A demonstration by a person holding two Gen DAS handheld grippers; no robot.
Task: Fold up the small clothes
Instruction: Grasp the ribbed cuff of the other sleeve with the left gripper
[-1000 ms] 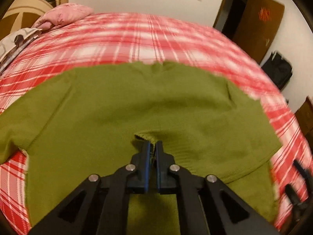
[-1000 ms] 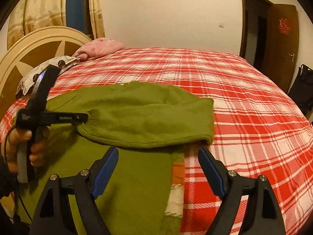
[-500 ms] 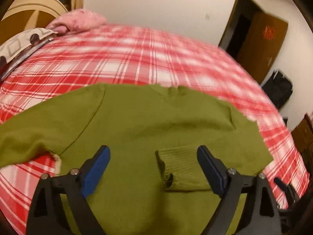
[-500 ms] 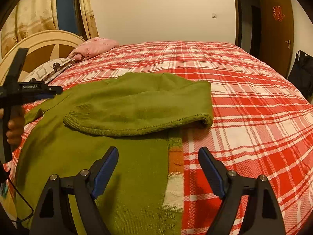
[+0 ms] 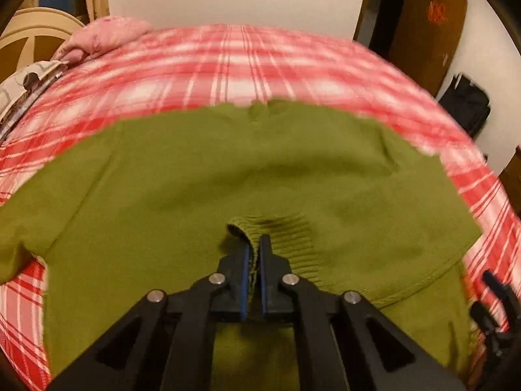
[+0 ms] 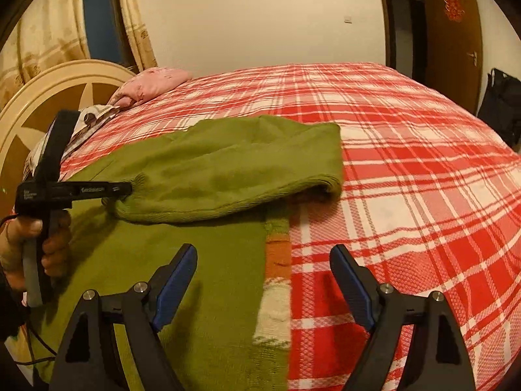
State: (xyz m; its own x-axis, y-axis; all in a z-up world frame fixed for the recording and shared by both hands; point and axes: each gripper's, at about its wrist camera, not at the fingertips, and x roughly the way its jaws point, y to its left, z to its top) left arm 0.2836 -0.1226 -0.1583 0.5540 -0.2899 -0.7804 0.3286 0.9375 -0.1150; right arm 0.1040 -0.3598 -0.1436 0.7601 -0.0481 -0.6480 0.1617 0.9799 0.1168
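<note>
A green knit sweater [image 5: 228, 169] lies spread on the red plaid bed; it also shows in the right wrist view [image 6: 202, 254]. Its right sleeve [image 6: 234, 176] is folded across the body. My left gripper [image 5: 254, 244] is shut on the sleeve's ribbed cuff [image 5: 280, 228]; in the right wrist view the left gripper [image 6: 125, 189] pinches the cuff at the left. My right gripper [image 6: 263, 270] is open and empty, low over the sweater's striped edge [image 6: 276, 260].
The red plaid bedspread [image 6: 407, 169] covers the bed. A pink pillow [image 6: 153, 81] and a patterned pillow [image 5: 29, 78] lie by the round headboard [image 6: 49, 97]. A wooden door [image 6: 456, 36] and a dark bag [image 6: 503, 104] stand at the right.
My left gripper was open half a second ago with the cuff lying loose; it has shut on the sleeve cuff again. My right gripper stays open and has hardly moved.
</note>
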